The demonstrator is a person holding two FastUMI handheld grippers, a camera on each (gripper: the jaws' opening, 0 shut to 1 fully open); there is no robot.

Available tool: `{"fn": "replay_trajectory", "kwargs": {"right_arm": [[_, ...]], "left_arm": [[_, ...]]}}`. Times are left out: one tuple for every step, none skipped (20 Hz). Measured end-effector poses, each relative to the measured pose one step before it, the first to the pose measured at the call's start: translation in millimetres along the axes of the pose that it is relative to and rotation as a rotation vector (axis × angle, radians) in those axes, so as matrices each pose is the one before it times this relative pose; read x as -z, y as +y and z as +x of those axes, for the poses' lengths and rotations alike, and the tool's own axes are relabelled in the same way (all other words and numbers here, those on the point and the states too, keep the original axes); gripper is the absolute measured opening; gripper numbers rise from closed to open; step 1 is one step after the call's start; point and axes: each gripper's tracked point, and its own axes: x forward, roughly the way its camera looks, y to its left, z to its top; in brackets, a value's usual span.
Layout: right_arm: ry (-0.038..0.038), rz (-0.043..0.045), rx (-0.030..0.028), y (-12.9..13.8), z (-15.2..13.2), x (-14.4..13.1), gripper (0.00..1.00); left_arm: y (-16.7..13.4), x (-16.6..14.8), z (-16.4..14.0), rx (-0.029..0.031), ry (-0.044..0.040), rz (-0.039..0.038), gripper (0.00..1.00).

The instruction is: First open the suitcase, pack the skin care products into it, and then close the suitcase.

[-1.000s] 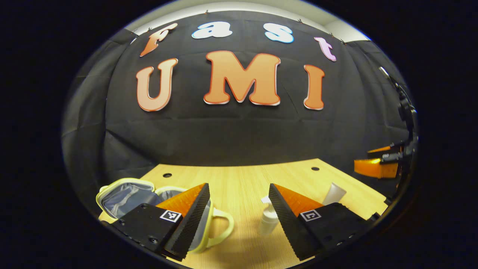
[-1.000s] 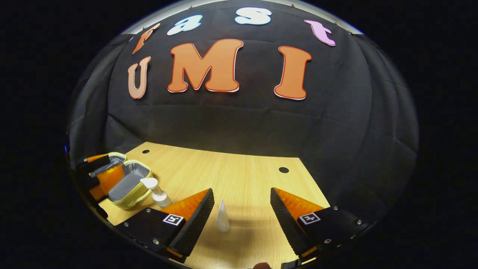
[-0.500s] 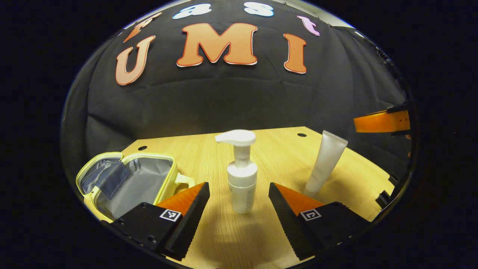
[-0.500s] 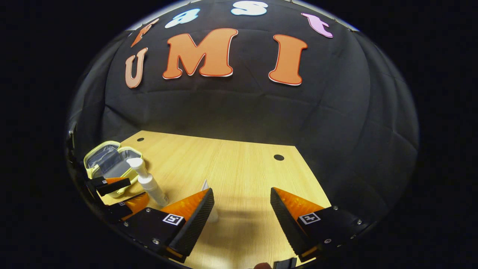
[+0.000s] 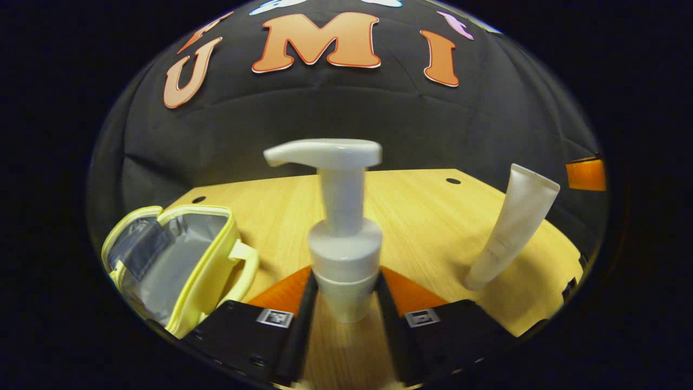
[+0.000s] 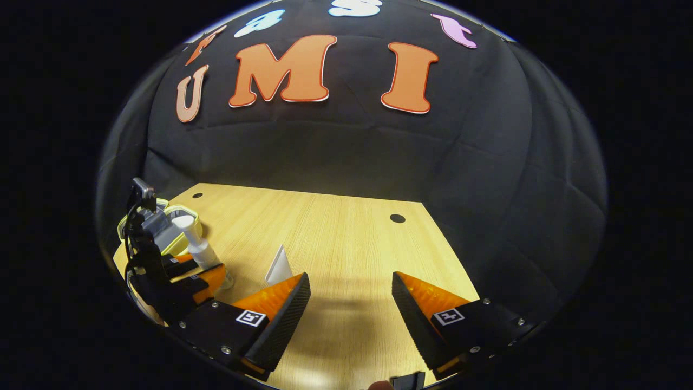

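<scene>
Items counted: one suitcase, one pump bottle, one tube, all on one wooden table (image 5: 422,216).

The suitcase (image 5: 178,260), a small yellow case with a grey lining, lies open at the table's left end; one carry handle (image 5: 243,265) faces the bottle. No product is seen inside it.

The pump bottle (image 5: 344,233) stands upright on the table just right of the suitcase. The left tongs (image 5: 344,295) sit closed against its lower body, one finger on each side.

The tube (image 5: 514,222) stands cap-down, leaning slightly, well to the right of the bottle and untouched.

The right tongs (image 6: 349,309) hang spread apart over bare table, holding nothing. In the right gripper view the tube (image 6: 280,265) stands just beyond their left finger.
</scene>
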Motion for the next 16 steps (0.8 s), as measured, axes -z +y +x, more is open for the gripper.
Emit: {"fn": "replay_trajectory", "kwargs": {"right_arm": [[0.00286,-0.00341,-0.00215,1.37,-0.15,2.73,0.96],[0.00475,0.0024,-0.00956,3.63,-0.67,3.41,0.96],[0.00707,0.00501,-0.01544,6.24,-0.66,3.22,0.96],[0.00953,0.00281,-0.01624,6.78,-0.85,4.7,0.97],[0.0073,-0.00084,-0.01356,6.51,-0.55,5.05,0.97],[0.00127,-0.00279,-0.00742,5.21,0.65,1.88,0.97],[0.00334,-0.00411,-0.00924,7.19,0.34,2.81,0.97],[0.0041,-0.00091,-0.00893,5.9,1.73,2.73,0.97],[0.00596,0.00496,-0.01144,5.83,2.27,2.75,0.97],[0.00412,0.00885,-0.01256,7.03,1.83,2.89,0.97],[0.00393,0.00779,-0.0064,6.1,4.02,0.98,0.97],[0.00346,0.00654,-0.00331,4.56,5.05,2.41,0.97],[0.00434,0.00744,0.00293,3.52,5.97,2.51,0.97],[0.00367,0.00392,0.00067,2.7,6.48,3.3,0.97],[0.00609,0.00165,0.00947,1.2,6.43,3.45,0.97],[0.00711,0.00588,0.0007,1.73,5.54,4.52,0.97]], "left_arm": [[2.69,-4.12,-17.94,0.02199,-0.00082,0.0054,0.61],[-0.28,1.15,3.36,0.00001,0.01143,-0.00509,0.6],[0.05,-0.01,-5.29,0.00301,0.01031,-0.00898,0.59],[-1.67,-0.7,-1.79,0.01031,0.014,-0.00459,0.59],[-1.43,-1.85,-2.64,0.00495,0.00371,-0.00738,0.58],[-1.32,-4.43,-3.92,0.00778,0.00174,-0.00498,0.58],[1.42,-3.0,-7.7,-0.00183,-0.00086,-0.01071,0.58],[0.07,-4.77,-7.31,0.01246,-0.00056,-0.00782,0.58],[-1.77,-2.84,-6.52,0.01511,0.00949,-0.00701,0.58],[0.18,-4.03,-8.22,0.00779,0.00787,-0.00342,0.58],[1.23,-3.57,-6.71,0.00456,0.00193,0.0031,0.58],[1.61,-5.48,-9.15,0.00469,0.00667,0.01403,0.58],[2.51,-2.33,-7.46,-0.00447,-0.00037,0.00907,0.58],[4.86,-3.22,-8.38,-0.00671,0.00117,0.00287,0.58],[3.66,-1.85,-6.94,-0.00227,-0.00196,-0.00631,0.58],[5.0,-2.74,-8.65,-0.00361,-0.0007,-0.01361,0.58]]}}
